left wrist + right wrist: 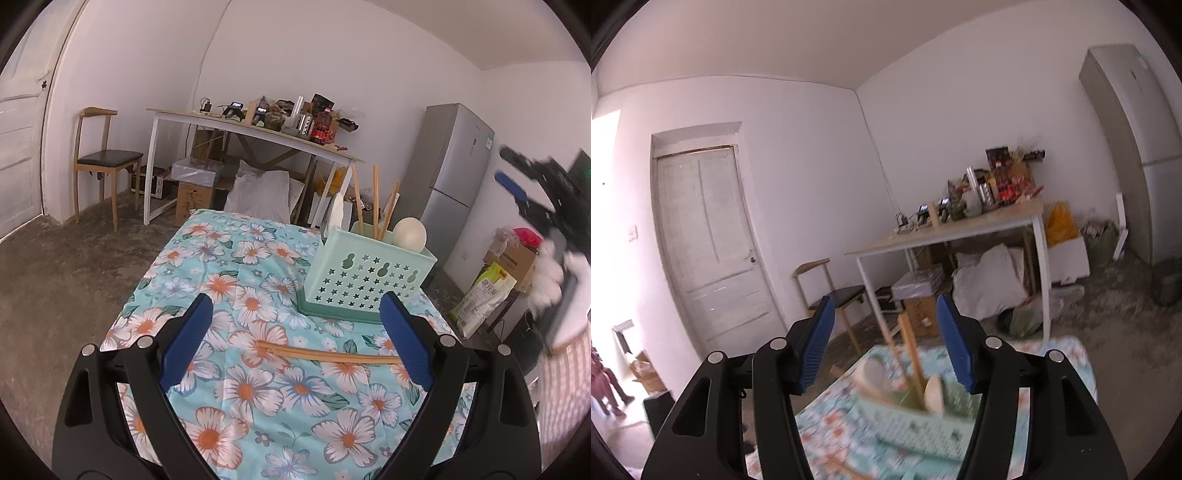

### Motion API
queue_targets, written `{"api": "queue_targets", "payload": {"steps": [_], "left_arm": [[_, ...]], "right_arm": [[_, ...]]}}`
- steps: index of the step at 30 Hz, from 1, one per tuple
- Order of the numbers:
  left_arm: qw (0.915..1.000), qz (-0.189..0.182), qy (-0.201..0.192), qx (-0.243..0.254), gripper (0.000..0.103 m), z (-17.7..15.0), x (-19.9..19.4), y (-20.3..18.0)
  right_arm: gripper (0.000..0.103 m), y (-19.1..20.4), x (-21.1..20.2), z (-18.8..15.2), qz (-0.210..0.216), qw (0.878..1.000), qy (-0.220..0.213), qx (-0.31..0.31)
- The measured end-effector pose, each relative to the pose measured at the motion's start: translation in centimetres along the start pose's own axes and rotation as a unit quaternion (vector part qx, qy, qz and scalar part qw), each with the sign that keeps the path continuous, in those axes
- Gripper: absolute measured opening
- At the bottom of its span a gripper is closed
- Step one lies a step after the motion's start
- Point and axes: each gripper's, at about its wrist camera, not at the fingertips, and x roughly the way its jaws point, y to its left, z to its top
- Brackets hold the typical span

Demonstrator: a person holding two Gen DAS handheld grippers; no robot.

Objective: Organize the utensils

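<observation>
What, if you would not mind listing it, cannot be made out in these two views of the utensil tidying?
- Right wrist view: the green basket and its contents are motion-blurred.
- Left wrist view: the basket wall hides the lower ends of the standing chopsticks.
- Left wrist view: the right gripper is blurred at the frame edge.
- Left wrist view: a blue finger covers one end of the loose chopsticks.

Turquoise cloth (236, 280) with white-and-orange flowers covers the bench. Mint-green basket (364, 275), star and gourd cutouts, holds tan chopsticks (376, 201) and a cream spoon (409, 235). Blue pads on black gripper (295, 334).
</observation>
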Motion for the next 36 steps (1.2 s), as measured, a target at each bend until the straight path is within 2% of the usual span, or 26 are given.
{"api": "queue_targets", "payload": {"steps": [2, 6, 11, 15, 18, 20, 24, 27, 28, 29, 30, 33, 36], "left_arm": [[1.0000, 0.005, 0.004, -0.001, 0.088, -0.1, -0.1, 0.0], [0.9996, 0.025, 0.015, -0.003, 0.088, -0.6, 0.1, 0.0], [0.9980, 0.054, 0.032, -0.002, 0.088, -1.4, 0.7, 0.4], [0.9963, 0.027, 0.080, -0.018, 0.088, -2.2, 2.5, 0.7], [0.9920, -0.010, 0.109, -0.063, 0.088, -3.0, 4.1, 1.3], [0.9842, -0.036, 0.132, -0.112, 0.080, -3.7, 5.5, 2.1], [0.9623, -0.070, 0.168, -0.202, 0.067, -5.3, 8.1, 3.8], [0.9355, -0.105, 0.188, -0.280, 0.063, -6.5, 10.3, 5.4], [0.9226, -0.119, 0.191, -0.313, 0.061, -6.9, 11.2, 6.0], [0.9174, -0.123, 0.190, -0.327, 0.058, -7.1, 11.6, 6.3], [0.9129, -0.123, 0.187, -0.341, 0.056, -7.2, 11.9, 6.6], [0.9070, -0.120, 0.183, -0.360, 0.051, -7.2, 12.9, 6.7], [0.9085, -0.107, 0.187, -0.358, 0.041, -7.0, 13.9, 6.4]], "right_arm": [[0.057, -0.4, 0.1, -2.5, 0.004, 0.999, 0.034, 0.026], [0.057, -1.2, 1.0, -7.4, -0.014, 0.992, 0.101, 0.068], [0.056, -3.0, 1.4, -12.4, -0.024, 0.980, 0.149, 0.130], [0.057, -4.4, 2.5, -14.8, -0.039, 0.970, 0.186, 0.150], [0.057, -5.1, 3.1, -15.0, -0.038, 0.969, 0.192, 0.154], [0.056, -5.3, 3.3, -14.9, -0.034, 0.969, 0.192, 0.154], [0.056, -5.7, 3.7, -15.2, -0.030, 0.968, 0.198, 0.154], [0.056, -6.2, 3.7, -15.7, -0.027, 0.965, 0.201, 0.165], [0.056, -6.4, 3.7, -15.8, -0.024, 0.964, 0.200, 0.171], [0.057, -6.6, 3.7, -15.9, -0.020, 0.964, 0.199, 0.178], [0.057, -6.9, 3.6, -16.0, -0.017, 0.962, 0.198, 0.185], [0.056, -7.4, 3.5, -16.1, -0.015, 0.961, 0.195, 0.195], [0.056, -7.7, 3.5, -16.2, -0.012, 0.960, 0.194, 0.199]]}}
